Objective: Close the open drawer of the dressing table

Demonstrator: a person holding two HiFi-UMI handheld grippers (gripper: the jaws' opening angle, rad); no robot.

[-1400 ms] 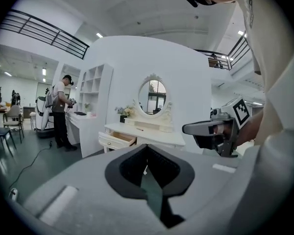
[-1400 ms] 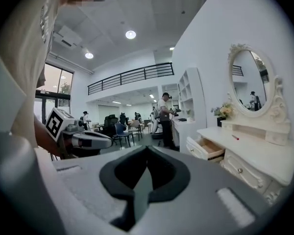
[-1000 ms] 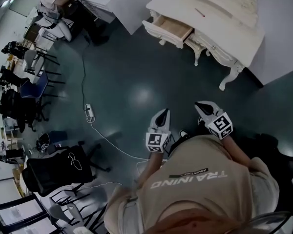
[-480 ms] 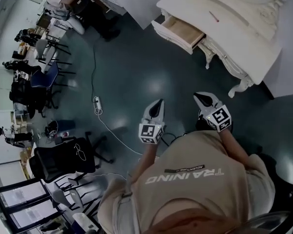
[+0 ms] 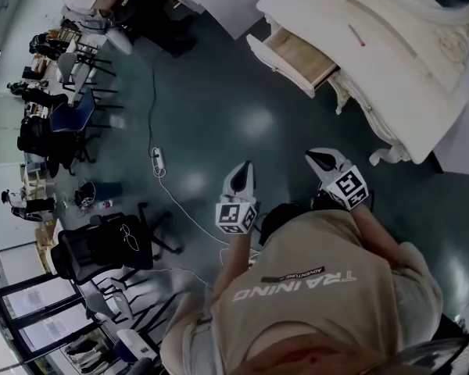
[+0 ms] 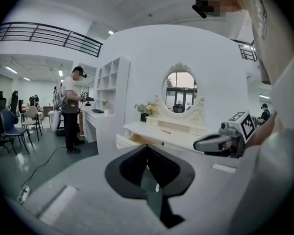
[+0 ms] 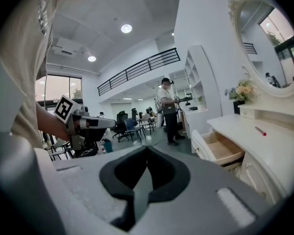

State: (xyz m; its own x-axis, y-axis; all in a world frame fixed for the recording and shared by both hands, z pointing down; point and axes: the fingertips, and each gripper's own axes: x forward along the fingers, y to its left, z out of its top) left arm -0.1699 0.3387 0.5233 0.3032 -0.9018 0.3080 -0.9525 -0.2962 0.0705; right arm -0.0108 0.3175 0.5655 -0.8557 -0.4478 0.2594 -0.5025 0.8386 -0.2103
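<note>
Light: your ceiling lamps [image 7: 126, 28] give bright, even light.
Glare: pale spots shine on the floor [image 5: 258, 122] ahead of you.
Edges: your gripper views bend hard, corners black.
Focus: nearest parts look soft.

- one cream-white carved dressing table [image 5: 391, 76]
- one light wooden drawer [image 5: 298, 58], pulled open (the only open one I can spot)
- one oval framed mirror [image 6: 181, 92]
- one thin red pen [image 5: 356, 35] on the tabletop
- two grey handheld grippers: left gripper [image 5: 244, 170], right gripper [image 5: 319, 159]
- one white power strip [image 5: 158, 162] on the floor
- one standing person [image 6: 70, 109] in the background
</note>
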